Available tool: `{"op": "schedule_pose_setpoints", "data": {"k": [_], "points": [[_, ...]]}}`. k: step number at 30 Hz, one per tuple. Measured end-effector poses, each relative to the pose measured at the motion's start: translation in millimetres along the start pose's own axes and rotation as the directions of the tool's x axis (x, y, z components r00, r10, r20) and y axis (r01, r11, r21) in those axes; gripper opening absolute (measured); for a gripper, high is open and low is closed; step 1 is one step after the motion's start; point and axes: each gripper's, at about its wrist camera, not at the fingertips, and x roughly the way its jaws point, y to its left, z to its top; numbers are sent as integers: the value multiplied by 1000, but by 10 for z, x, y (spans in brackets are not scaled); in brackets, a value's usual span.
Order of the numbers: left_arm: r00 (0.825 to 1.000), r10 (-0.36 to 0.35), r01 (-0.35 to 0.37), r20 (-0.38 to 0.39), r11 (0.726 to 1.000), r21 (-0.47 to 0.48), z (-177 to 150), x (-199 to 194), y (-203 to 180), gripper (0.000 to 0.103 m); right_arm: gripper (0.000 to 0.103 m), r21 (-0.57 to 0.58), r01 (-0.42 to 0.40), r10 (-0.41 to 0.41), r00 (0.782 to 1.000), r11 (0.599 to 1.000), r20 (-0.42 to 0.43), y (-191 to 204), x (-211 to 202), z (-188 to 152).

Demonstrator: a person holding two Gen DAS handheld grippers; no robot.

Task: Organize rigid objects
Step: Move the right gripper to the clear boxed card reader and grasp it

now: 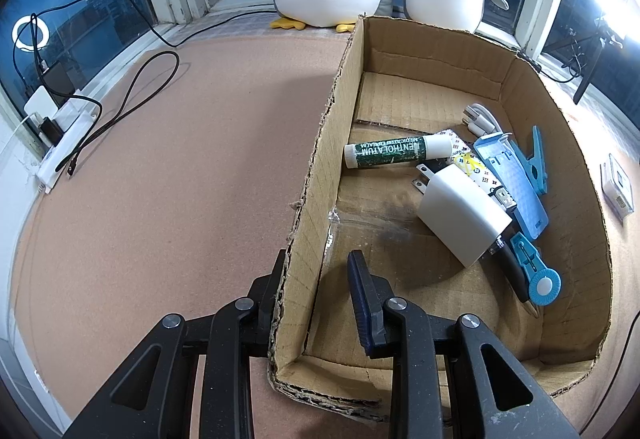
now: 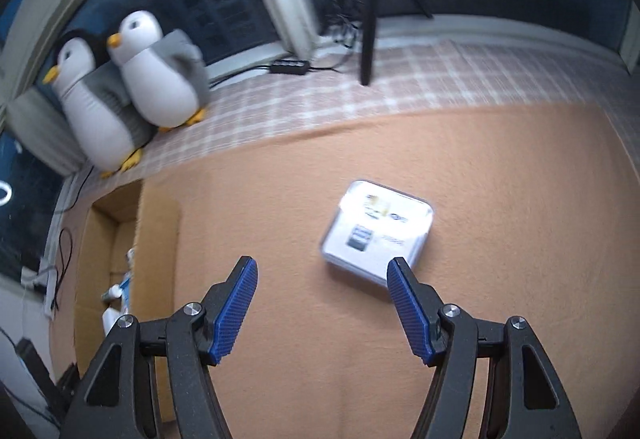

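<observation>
The cardboard box [image 1: 568,143] sits on the bench [image 1: 180,167] and holds a green lip-balm stick [image 1: 394,153], a white charger [image 1: 464,217], a white cable [image 1: 482,119], blue plastic clips [image 1: 516,175] and a round-headed blue tool [image 1: 538,273], all crowded toward its right side. The left tongs [image 1: 316,283] are clamped on the box's left wall, one finger outside, one inside, pointing steeply down. The right tongs [image 2: 322,303] stand open and empty above the bench, also angled down. A white square packet [image 2: 378,233] lies on the bench just ahead of the right finger, well apart from the box; the right wrist view is blurred
</observation>
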Motion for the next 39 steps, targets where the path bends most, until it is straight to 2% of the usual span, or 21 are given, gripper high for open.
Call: {"op": "schedule_pose_setpoints", "data": {"k": [5, 11, 17, 25, 33, 39], "points": [[1000, -5, 5, 2, 1000, -1, 0, 2, 19, 29, 63, 109, 17, -15, 1000, 994, -24, -178, 169, 155], [1000, -8, 8, 3, 1000, -2, -4, -1, 23, 29, 64, 163, 62, -50, 996, 985, -78, -220, 408, 251], [1000, -10, 10, 3, 1000, -3, -1, -2, 27, 29, 65, 154, 101, -89, 993, 983, -82, -171, 471, 358], [1000, -8, 8, 6, 1000, 0, -3, -1, 24, 29, 65, 137, 199, -186, 978, 970, -98, -181, 512, 371], [1000, -10, 10, 8, 1000, 3, -5, -1, 27, 29, 68, 185, 175, -150, 979, 967, -139, -200, 594, 330], [1000, -10, 10, 8, 1000, 2, -3, -1, 26, 29, 70, 177, 181, -153, 976, 967, -157, -178, 647, 355]]}}
